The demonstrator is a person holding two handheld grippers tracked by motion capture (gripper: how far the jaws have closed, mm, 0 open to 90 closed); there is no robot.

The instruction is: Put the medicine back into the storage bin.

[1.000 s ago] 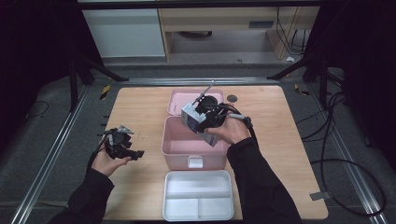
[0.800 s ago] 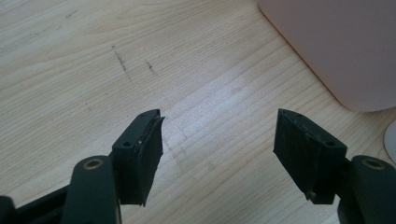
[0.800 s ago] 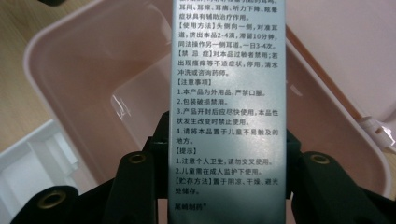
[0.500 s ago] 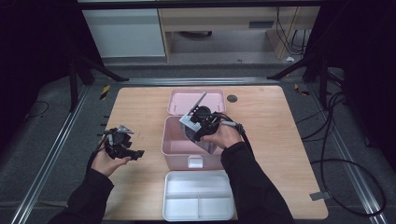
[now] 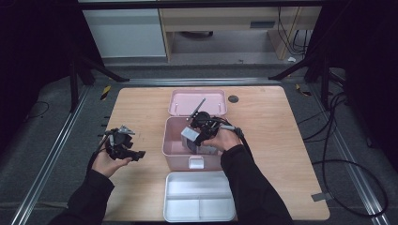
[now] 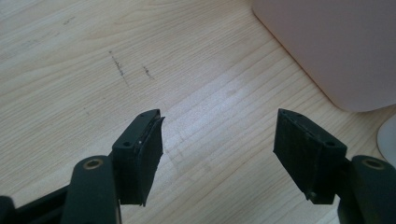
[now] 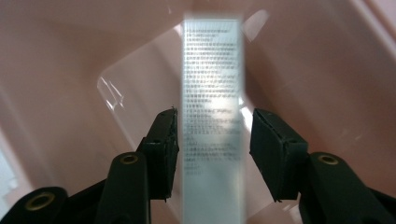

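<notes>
On the wooden desk (image 5: 141, 108), the right tongs (image 7: 212, 140) reach into the pink box (image 5: 171, 140), jaws slightly apart around a printed white carton (image 7: 212, 93), the right jaw clear of it; left tongs (image 6: 217, 144) gape wide, empty.

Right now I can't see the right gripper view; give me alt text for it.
A narrow white box printed with fine text stands between the right gripper's two black jaws, small gaps showing on both sides. Behind it lies the inside of a pink bin, slightly blurred.
</notes>
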